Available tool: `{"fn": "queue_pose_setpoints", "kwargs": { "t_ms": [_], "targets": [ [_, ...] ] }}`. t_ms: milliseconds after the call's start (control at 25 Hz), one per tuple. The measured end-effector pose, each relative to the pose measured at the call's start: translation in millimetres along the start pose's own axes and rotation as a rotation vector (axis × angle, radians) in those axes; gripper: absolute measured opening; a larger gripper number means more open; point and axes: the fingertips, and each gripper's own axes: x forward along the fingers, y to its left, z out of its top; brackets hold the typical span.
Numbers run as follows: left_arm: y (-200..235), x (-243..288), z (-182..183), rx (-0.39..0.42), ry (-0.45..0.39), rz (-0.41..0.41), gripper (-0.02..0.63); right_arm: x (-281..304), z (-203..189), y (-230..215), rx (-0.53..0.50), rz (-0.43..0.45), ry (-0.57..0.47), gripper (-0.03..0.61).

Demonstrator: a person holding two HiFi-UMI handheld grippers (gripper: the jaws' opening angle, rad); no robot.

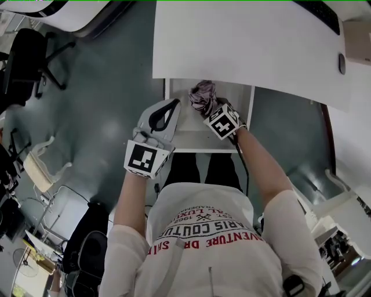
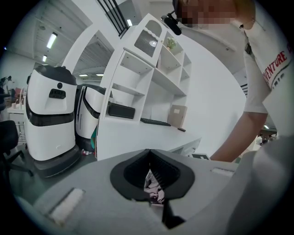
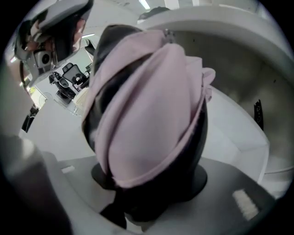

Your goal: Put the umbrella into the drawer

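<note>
The folded umbrella [image 1: 203, 94], pink and black, hangs over the open white drawer [image 1: 197, 141] under the desk. My right gripper [image 1: 206, 110] is shut on it and points steeply down. In the right gripper view the umbrella [image 3: 147, 114] fills the middle between the jaws, with the drawer's white inside [image 3: 239, 137] behind it. My left gripper [image 1: 173, 104] is at the drawer's left edge, apart from the umbrella. Its jaws meet at the tips with nothing held. In the left gripper view that gripper [image 2: 149, 153] points out over the desk.
The white desk [image 1: 243, 40] overhangs the back of the drawer, with a keyboard [image 1: 319, 11] at its far end. Black office chairs [image 1: 23, 58] stand on the floor at left. A shelf unit [image 2: 147, 82] and white machines [image 2: 50, 114] stand beyond the desk.
</note>
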Motion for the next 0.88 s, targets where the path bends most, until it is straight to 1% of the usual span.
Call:
{"fn": "queue_pose_setpoints", "kwargs": {
  "t_ms": [120, 200, 240, 360, 400, 520, 640, 760, 800, 840, 880],
  "targets": [
    [3, 3, -2, 0.009, 0.004, -0.005, 0.006, 20, -9, 0, -0.002, 0.019, 0.075, 0.233],
    [5, 2, -4, 0.013, 0.008, -0.006, 0.006, 27, -12, 1, 0.010, 0.028, 0.089, 0.250],
    [6, 1, -1, 0.012, 0.005, -0.004, 0.006, 27, -12, 1, 0.018, 0.033, 0.086, 0.264],
    [10, 0, 11, 0.009, -0.010, 0.008, 0.006, 21, -9, -2, 0.040, 0.037, 0.062, 0.362],
    [11, -1, 13, 0.010, -0.010, 0.012, 0.006, 18, -6, -3, 0.046, 0.038, 0.049, 0.373],
    [10, -4, 13, 0.016, -0.010, 0.017, 0.006, 4, -2, -7, 0.058, 0.024, 0.013, 0.374],
    [6, -4, 28, 0.026, -0.019, 0.024, 0.006, -25, 11, -8, 0.035, -0.005, -0.044, 0.373],
    [1, -5, 52, 0.045, -0.040, 0.027, 0.006, -64, 35, -6, 0.013, -0.032, -0.141, 0.365],
    [-2, -6, 59, 0.053, -0.048, 0.027, 0.006, -79, 44, -4, 0.012, -0.044, -0.176, 0.334],
    [-5, -8, 66, 0.062, -0.055, 0.027, 0.006, -95, 52, -3, 0.013, -0.065, -0.214, 0.273],
    [-8, -10, 73, 0.072, -0.061, 0.027, 0.006, -112, 61, -3, 0.016, -0.095, -0.257, 0.196]
  ]
}}
